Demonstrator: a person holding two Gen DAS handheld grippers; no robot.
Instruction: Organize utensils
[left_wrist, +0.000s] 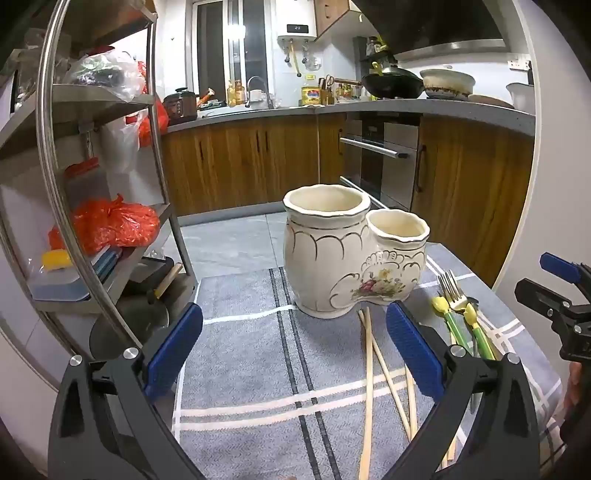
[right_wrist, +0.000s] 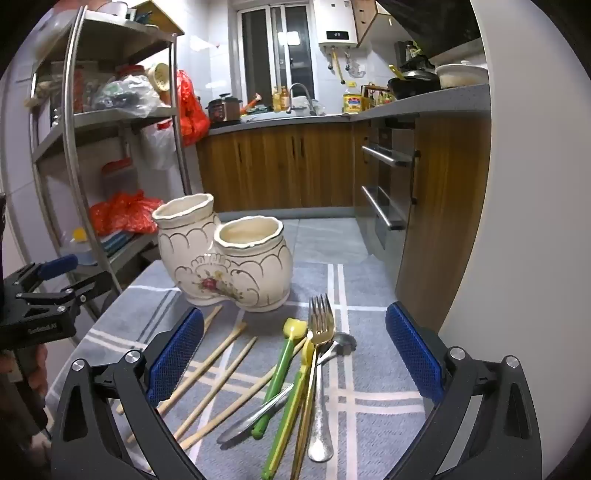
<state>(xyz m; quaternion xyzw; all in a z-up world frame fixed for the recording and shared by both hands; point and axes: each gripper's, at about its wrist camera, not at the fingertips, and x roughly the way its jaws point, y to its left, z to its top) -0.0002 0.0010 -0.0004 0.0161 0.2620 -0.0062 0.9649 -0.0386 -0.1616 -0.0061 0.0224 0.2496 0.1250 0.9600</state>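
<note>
A cream double-pot ceramic utensil holder (left_wrist: 347, 254) (right_wrist: 229, 258) stands empty on a grey plaid mat (left_wrist: 251, 354) (right_wrist: 384, 373). In front of it lie several wooden chopsticks (right_wrist: 214, 373) (left_wrist: 369, 384), a gold fork (right_wrist: 319, 325) (left_wrist: 452, 290), green-handled utensils with yellow tips (right_wrist: 282, 373) (left_wrist: 456, 328) and silver cutlery (right_wrist: 321, 406). My left gripper (left_wrist: 295, 350) is open and empty, low over the mat left of the chopsticks. My right gripper (right_wrist: 295, 358) is open and empty, straddling the utensil pile from above.
A metal shelf rack (left_wrist: 92, 155) (right_wrist: 110, 122) with red bags stands at the left. Wooden kitchen cabinets (left_wrist: 240, 162) (right_wrist: 280, 166) and an oven (left_wrist: 384, 155) are behind. A white wall edge (right_wrist: 517, 221) is close on the right.
</note>
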